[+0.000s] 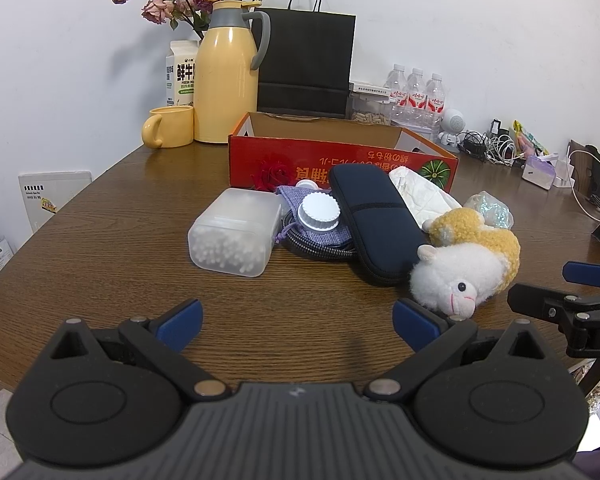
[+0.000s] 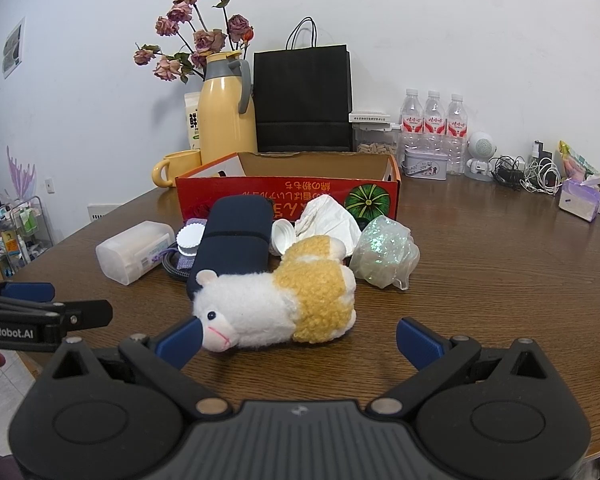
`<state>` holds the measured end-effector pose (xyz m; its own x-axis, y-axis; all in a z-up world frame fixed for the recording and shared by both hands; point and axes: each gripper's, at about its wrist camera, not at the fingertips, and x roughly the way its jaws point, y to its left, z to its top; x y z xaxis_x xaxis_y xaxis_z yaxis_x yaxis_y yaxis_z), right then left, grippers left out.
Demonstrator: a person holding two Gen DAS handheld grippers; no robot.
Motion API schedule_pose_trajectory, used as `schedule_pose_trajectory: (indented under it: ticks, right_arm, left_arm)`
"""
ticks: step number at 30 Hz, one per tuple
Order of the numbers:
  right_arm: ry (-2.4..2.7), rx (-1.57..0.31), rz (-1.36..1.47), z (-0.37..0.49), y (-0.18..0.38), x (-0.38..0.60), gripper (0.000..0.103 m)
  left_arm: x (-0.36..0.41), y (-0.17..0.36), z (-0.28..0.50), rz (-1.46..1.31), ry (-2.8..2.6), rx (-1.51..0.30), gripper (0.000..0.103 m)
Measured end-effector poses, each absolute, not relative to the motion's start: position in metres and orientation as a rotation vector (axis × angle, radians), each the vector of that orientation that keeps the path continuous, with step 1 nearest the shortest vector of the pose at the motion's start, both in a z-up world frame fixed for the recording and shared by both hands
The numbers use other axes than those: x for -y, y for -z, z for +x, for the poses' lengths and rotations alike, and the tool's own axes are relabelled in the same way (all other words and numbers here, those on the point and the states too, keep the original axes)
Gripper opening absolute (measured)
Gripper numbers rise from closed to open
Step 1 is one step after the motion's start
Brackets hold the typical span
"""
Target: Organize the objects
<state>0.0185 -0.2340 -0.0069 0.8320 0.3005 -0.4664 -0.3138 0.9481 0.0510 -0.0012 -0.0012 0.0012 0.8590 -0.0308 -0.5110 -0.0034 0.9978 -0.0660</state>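
A pile lies on the wooden table (image 1: 100,240) in front of an open red cardboard box (image 1: 340,160) (image 2: 288,196): a cotton-swab box (image 1: 236,232) (image 2: 134,250), a white round lid (image 1: 319,212), a dark blue zip case (image 1: 376,224) (image 2: 236,236), a white-and-yellow plush sheep (image 1: 464,264) (image 2: 280,300), a glittery bag (image 2: 384,252) and crumpled white tissue (image 2: 328,220). My left gripper (image 1: 298,322) is open and empty, short of the pile. My right gripper (image 2: 298,338) is open; its left fingertip (image 2: 180,338) is at the sheep's nose.
Behind the box stand a yellow thermos (image 1: 228,76), a yellow mug (image 1: 170,126), a milk carton (image 1: 182,74), a black paper bag (image 1: 306,64) and dried roses (image 2: 196,40). Water bottles (image 2: 434,128), a small white robot figure (image 2: 480,156) and cables (image 2: 528,174) sit at the right.
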Motion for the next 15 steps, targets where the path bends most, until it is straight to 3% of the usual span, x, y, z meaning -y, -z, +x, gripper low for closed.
schedule_pose_trajectory:
  ticks: [15]
  right_arm:
    - [-0.329,-0.472,-0.034,0.0281,0.0044,0.2337,0.103]
  left_arm:
    - [-0.0057,-0.004,0.0077,-0.061,-0.011,-0.518,0.103]
